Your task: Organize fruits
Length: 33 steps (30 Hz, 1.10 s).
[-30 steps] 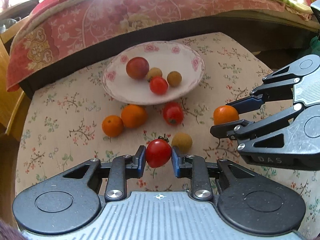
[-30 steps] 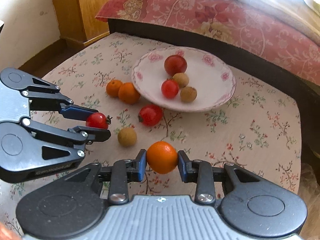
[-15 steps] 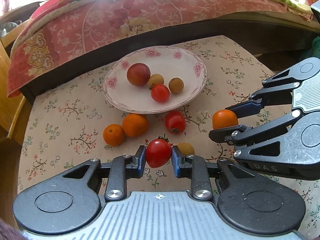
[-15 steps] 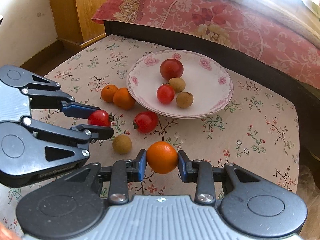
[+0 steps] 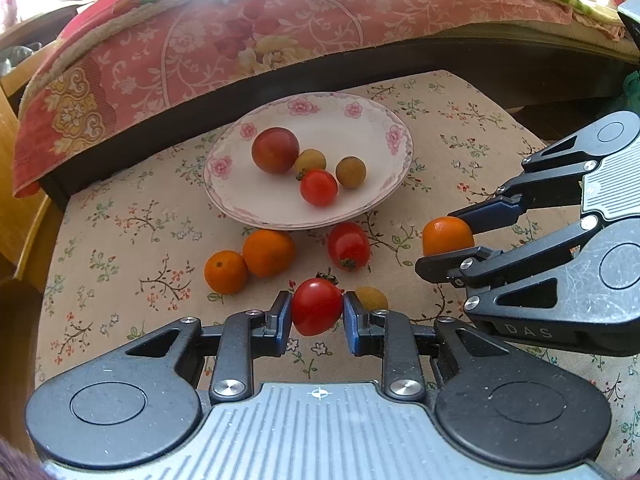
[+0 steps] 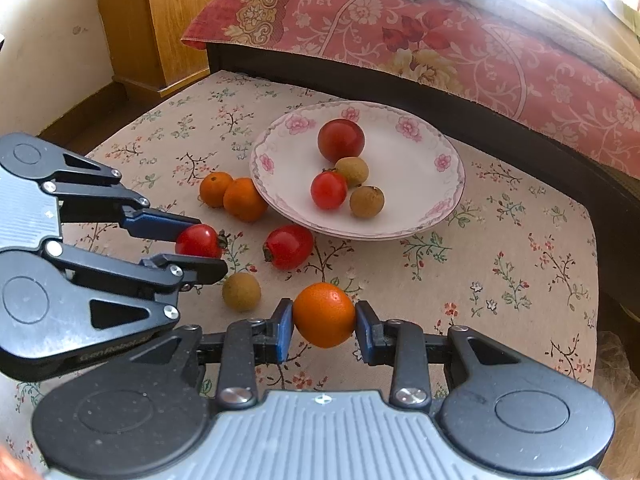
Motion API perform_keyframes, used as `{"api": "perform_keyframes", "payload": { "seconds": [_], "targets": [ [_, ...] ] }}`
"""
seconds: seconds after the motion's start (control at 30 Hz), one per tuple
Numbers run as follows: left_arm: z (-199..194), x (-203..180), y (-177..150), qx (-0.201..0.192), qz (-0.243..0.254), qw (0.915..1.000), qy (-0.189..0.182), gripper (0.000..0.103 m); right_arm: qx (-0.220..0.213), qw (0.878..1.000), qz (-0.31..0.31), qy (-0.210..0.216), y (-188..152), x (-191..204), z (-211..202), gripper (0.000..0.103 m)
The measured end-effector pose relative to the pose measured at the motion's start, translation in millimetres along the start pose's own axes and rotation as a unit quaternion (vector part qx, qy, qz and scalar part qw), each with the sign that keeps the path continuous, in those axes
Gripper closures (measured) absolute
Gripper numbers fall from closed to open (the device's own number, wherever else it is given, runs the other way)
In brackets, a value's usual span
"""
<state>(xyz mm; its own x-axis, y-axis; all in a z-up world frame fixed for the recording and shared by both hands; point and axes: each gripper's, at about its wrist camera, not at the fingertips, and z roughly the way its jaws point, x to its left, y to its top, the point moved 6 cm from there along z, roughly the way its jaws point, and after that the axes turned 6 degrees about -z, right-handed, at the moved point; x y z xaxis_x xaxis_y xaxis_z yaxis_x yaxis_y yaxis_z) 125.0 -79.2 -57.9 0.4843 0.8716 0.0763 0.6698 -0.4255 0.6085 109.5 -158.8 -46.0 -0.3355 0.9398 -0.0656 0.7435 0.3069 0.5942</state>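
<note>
With my left hand-held gripper (image 5: 316,315) clamped on a small red tomato (image 5: 316,306) and my right hand-held gripper (image 6: 323,322) on a round orange mandarin (image 6: 324,315), I should carry both low over the white floral-rimmed plate (image 5: 372,120) at frame centre, releasing gently to prevent rolling.

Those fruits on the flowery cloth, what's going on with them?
A person is sorting fruit with two handheld tools. The left tool grips a red tomato; the right tool grips an orange. Both are held above the cloth, short of the plate. The plate holds four fruits. Two oranges, a tomato and a small brown fruit lie on the cloth.
</note>
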Motion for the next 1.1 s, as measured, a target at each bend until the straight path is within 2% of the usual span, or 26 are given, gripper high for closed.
{"api": "perform_keyframes", "payload": {
  "seconds": [0.57, 1.1],
  "targets": [
    [-3, 15, 8, -0.010, -0.015, 0.9998, 0.009, 0.068, -0.004, 1.000, 0.010, -0.007, 3, -10, 0, 0.066],
    [-4, 19, 28, -0.030, -0.020, 0.9993, 0.014, 0.068, -0.029, 0.999, 0.022, -0.026, 21, -24, -3, 0.066]
  ]
}}
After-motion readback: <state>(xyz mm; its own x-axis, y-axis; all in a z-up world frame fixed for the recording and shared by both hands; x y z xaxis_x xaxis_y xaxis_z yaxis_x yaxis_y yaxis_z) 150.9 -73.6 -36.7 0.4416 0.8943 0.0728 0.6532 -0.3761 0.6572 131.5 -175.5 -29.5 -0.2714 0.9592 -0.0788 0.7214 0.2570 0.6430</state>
